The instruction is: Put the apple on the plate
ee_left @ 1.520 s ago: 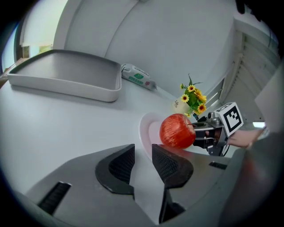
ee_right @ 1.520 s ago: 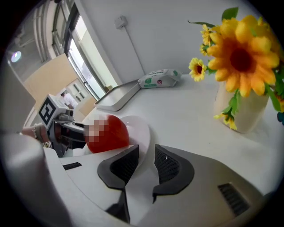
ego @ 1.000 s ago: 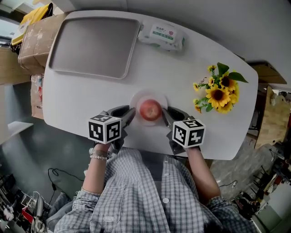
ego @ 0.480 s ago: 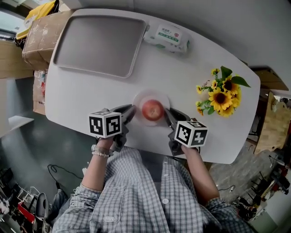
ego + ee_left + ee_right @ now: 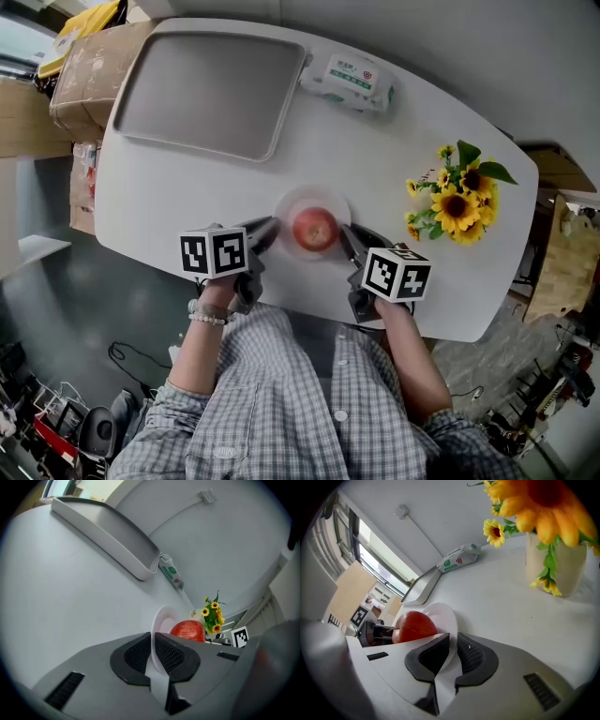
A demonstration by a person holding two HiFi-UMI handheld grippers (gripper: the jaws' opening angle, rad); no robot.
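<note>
A red apple lies on a small white plate near the table's front edge. My left gripper is at the plate's left side. Its jaws have just been closing, and the plate's rim is now pinched between the pads of the left gripper. The apple shows just beyond them. My right gripper is at the plate's right side. In the right gripper view, the right gripper is shut on the rim of the plate, with the apple behind it.
A grey tray lies at the table's back left, with a pack of wipes to its right. A vase of sunflowers stands at the right. Cardboard boxes sit off the table's left edge.
The left gripper's jaws have narrowed from wide apart onto the plate's left rim. Both hands, the plate and the apple stay where they were.
</note>
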